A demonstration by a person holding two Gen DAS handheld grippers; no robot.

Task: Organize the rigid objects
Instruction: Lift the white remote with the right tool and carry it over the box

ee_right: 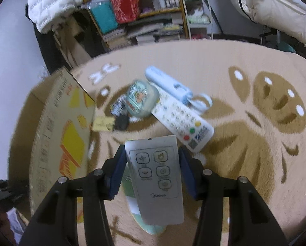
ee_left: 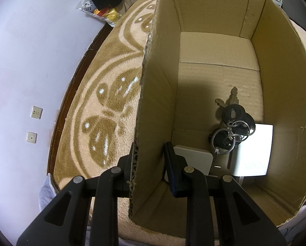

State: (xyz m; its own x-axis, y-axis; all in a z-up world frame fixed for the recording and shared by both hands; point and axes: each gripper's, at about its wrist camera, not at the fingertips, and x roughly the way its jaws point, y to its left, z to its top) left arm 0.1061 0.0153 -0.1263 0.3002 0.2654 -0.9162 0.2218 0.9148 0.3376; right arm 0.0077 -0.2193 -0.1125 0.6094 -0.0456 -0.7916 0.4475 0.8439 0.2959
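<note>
Step in hand, as judged: transfer of one item from the blanket to the cardboard box (ee_left: 214, 10).

Right gripper (ee_right: 153, 162): fingers closed partway on the long edges of a grey Midea fan remote (ee_right: 156, 176), one pad against each side. The remote sits between the fingers, its top end projecting just beyond the tips and its lower end running back toward the camera. The view is motion-blurred.

Left gripper (ee_left: 149, 162): fingers straddle the box's near side wall, the left finger outside, the right finger inside. Whether they actually pinch the cardboard I cannot tell; a gap shows on the inner side.

Next move, as judged: carry the remote left, over the box wall lying left of the right fingers, and release it inside while the left gripper steadies the box.

Count inside the box, ahead and right of the left fingers: one bunch of keys (ee_left: 233, 127), one white flat device (ee_left: 194, 160), one white card-like item (ee_left: 253, 149).

Count on the blanket, beyond the right fingertips: one white TV remote (ee_right: 183, 121), one pale blue handheld device (ee_right: 169, 86), one round printed container (ee_right: 141, 100), one yellow card (ee_right: 102, 124), one small black object (ee_right: 121, 122). A green-and-white item lies under the held remote; unidentified.
</note>
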